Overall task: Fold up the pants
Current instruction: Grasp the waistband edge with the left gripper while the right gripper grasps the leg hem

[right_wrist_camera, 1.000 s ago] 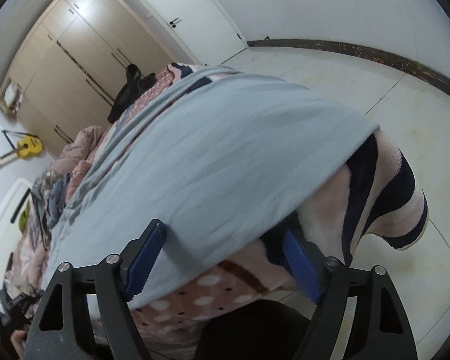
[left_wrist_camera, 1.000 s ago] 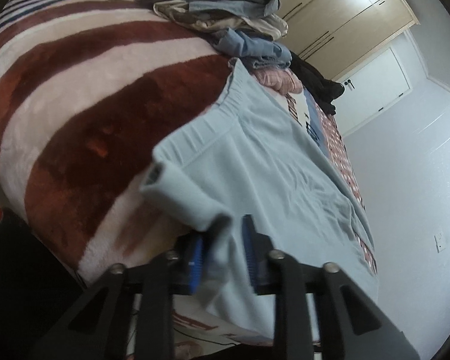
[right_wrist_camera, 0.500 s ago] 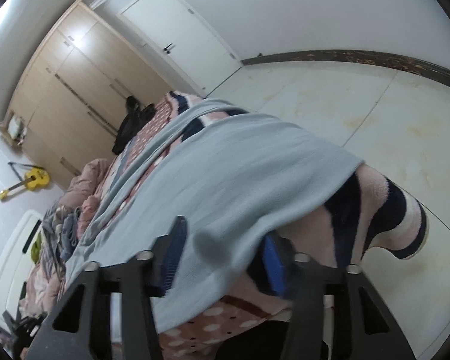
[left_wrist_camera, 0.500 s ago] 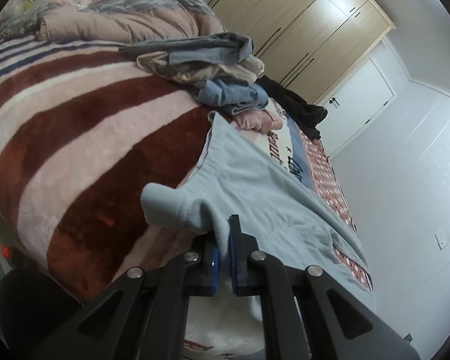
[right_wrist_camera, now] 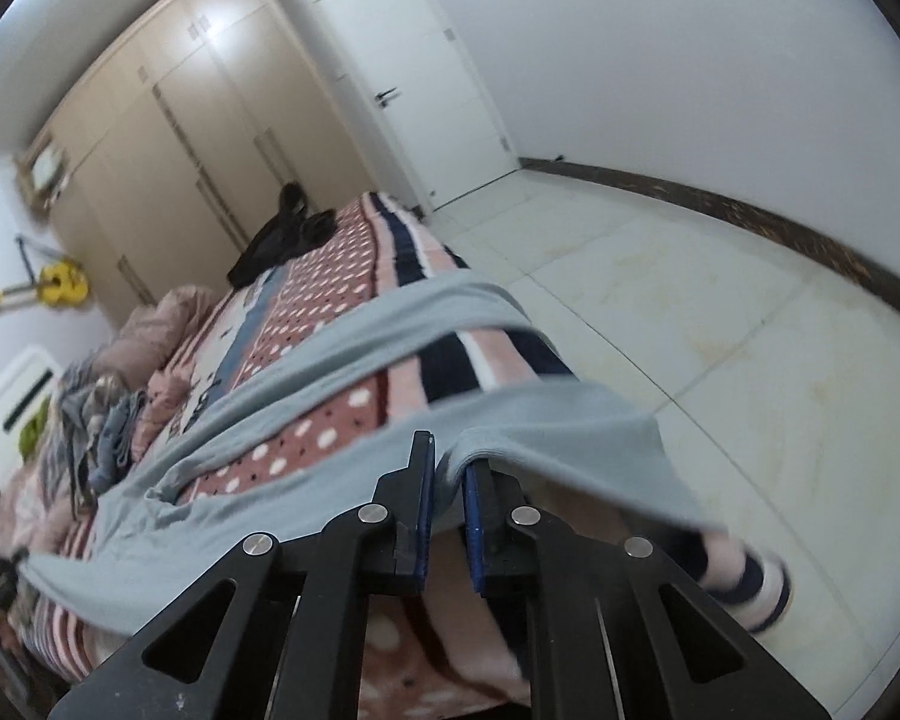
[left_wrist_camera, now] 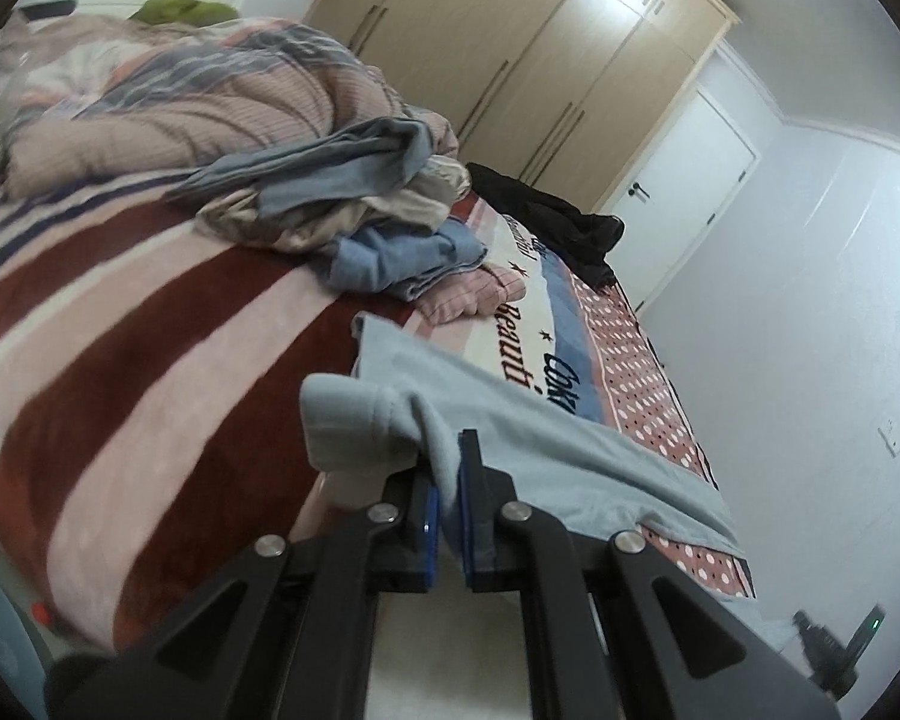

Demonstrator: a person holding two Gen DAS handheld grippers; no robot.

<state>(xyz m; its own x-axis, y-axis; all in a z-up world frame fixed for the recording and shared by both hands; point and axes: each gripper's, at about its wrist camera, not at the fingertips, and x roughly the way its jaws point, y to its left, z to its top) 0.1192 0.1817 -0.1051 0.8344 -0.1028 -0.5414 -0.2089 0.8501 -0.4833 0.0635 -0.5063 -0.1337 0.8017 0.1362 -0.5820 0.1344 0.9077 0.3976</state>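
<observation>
Light blue pants (left_wrist_camera: 546, 420) lie across the near side of the bed. My left gripper (left_wrist_camera: 447, 468) is shut on the waistband corner, which bunches just above the blue pads and is lifted off the blanket. In the right wrist view the pants (right_wrist_camera: 570, 420) show both legs: the far leg (right_wrist_camera: 390, 324) lies stretched on the dotted cover. My right gripper (right_wrist_camera: 447, 468) is shut on the near leg's hem, held up off the bed.
A pile of loose clothes (left_wrist_camera: 354, 216) sits in the middle of the bed, with a black garment (left_wrist_camera: 552, 228) farther back. A striped blanket (left_wrist_camera: 120, 348) covers the bed. Wardrobes (right_wrist_camera: 168, 168), a door (right_wrist_camera: 414, 84) and tiled floor (right_wrist_camera: 720, 300) lie beyond.
Both grippers closed on the pants, left on the waistband corner and right on the leg hem, and lifted the near edge off the bed.
</observation>
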